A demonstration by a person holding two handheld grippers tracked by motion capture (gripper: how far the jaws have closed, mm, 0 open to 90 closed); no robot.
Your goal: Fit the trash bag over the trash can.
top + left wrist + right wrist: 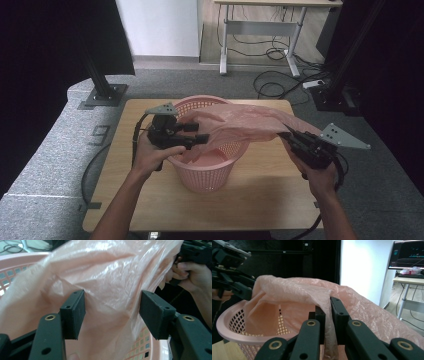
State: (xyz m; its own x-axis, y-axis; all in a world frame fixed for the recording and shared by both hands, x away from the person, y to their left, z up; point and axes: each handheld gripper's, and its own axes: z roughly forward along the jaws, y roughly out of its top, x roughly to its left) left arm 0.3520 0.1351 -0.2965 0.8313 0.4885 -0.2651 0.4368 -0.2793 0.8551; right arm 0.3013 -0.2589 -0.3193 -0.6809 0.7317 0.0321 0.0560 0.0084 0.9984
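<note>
We find the lining step in hand: a pink plastic bag (pixel 250 122) is draped over the pink basket (pixel 205 175) at table centre, its mouth not yet round the rim. The right gripper (pixel 327 315), at four o'clock of the basket, is pinching a bag fold. The left gripper (pixel 112 312), at nine o'clock, stands spread with film between its jaws, apparently untouched. Next, we judge, the left must re-grip and pull the edge over the rim. The wooden table (pixel 150 200) sits on grey carpet (pixel 45 160); cables and a desk lie beyond.
</note>
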